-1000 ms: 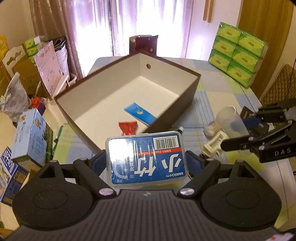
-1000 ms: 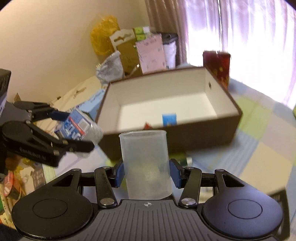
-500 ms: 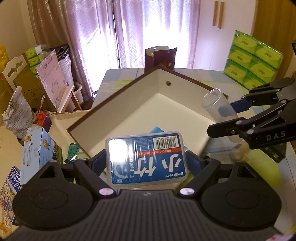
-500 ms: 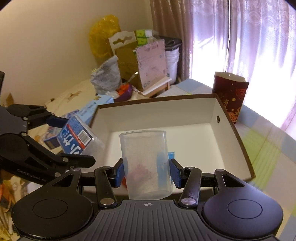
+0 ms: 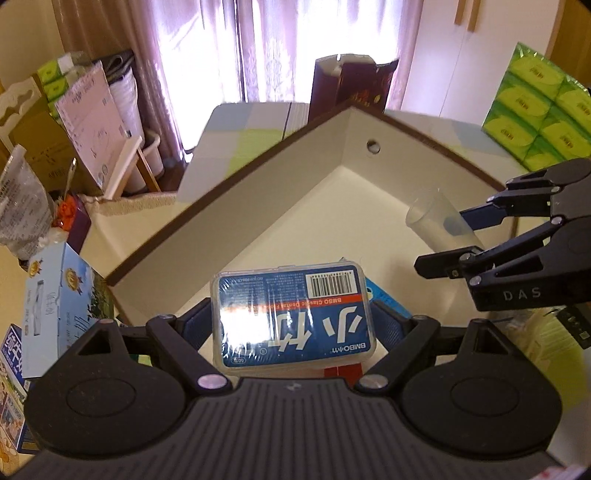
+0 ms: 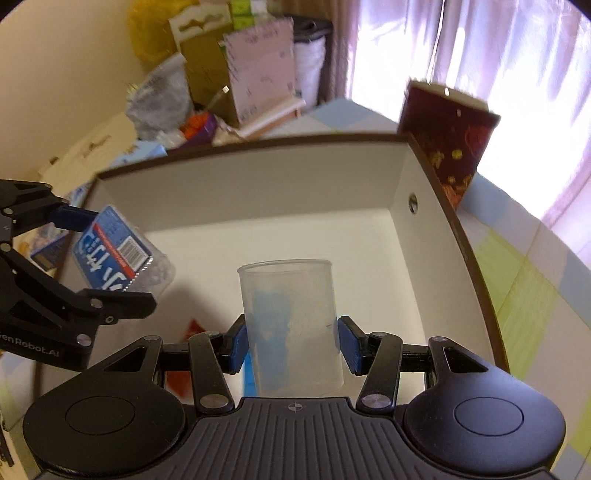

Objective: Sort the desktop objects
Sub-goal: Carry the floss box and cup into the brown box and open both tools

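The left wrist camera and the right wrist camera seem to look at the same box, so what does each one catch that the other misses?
Only the left wrist view shows the stacked green tissue packs at far right.

Only the right wrist view shows the yellow bag against the wall.

Both show the brown box, the blue-labelled case clamped in the left gripper, the clear cup clamped in the right gripper, both held above the box's white interior, and the dark red carton behind it.

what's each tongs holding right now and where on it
Left tongs grip the floss box by its two short sides. Right tongs grip the clear cup across its lower wall.
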`<state>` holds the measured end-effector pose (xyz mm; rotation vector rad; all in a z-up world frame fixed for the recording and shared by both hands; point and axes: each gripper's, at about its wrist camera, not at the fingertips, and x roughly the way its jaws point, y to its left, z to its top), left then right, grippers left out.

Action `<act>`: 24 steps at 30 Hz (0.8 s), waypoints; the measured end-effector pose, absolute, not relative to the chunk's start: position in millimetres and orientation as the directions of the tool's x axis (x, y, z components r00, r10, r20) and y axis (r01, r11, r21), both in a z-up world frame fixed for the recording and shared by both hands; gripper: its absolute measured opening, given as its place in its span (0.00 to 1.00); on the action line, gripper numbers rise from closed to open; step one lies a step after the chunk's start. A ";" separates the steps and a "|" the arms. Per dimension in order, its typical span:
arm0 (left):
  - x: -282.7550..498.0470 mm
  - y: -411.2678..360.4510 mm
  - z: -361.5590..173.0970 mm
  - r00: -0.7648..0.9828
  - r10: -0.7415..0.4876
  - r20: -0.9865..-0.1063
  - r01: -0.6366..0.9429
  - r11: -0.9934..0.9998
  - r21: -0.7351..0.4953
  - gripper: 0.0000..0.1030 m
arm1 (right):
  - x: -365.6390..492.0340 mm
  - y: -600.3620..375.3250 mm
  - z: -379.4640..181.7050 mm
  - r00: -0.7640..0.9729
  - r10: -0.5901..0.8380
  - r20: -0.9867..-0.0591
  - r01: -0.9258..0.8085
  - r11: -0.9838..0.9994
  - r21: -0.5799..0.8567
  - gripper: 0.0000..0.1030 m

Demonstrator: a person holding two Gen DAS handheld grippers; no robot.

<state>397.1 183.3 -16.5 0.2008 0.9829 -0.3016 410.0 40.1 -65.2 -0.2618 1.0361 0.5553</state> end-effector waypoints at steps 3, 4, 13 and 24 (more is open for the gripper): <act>411.3 180.0 -32.4 0.476 -0.130 -0.870 0.333 0.942 0.042 0.83 | 419.2 39.9 -77.5 0.366 0.285 -0.886 -0.538 0.841 0.048 0.46; 415.5 178.8 -37.9 0.464 -0.115 -0.878 0.329 0.943 0.051 0.83 | 421.5 39.6 -81.0 0.358 0.279 -0.891 -0.536 0.843 0.049 0.46; 440.1 171.7 -74.1 0.401 -0.032 -0.916 0.291 0.952 0.094 0.83 | 428.2 36.8 -99.6 0.305 0.240 -0.922 -0.534 0.845 0.043 0.46; 447.9 170.2 -87.3 0.375 0.021 -0.927 0.273 0.953 0.132 0.84 | 431.8 30.3 -109.9 0.275 0.212 -0.938 -0.542 0.840 0.031 0.47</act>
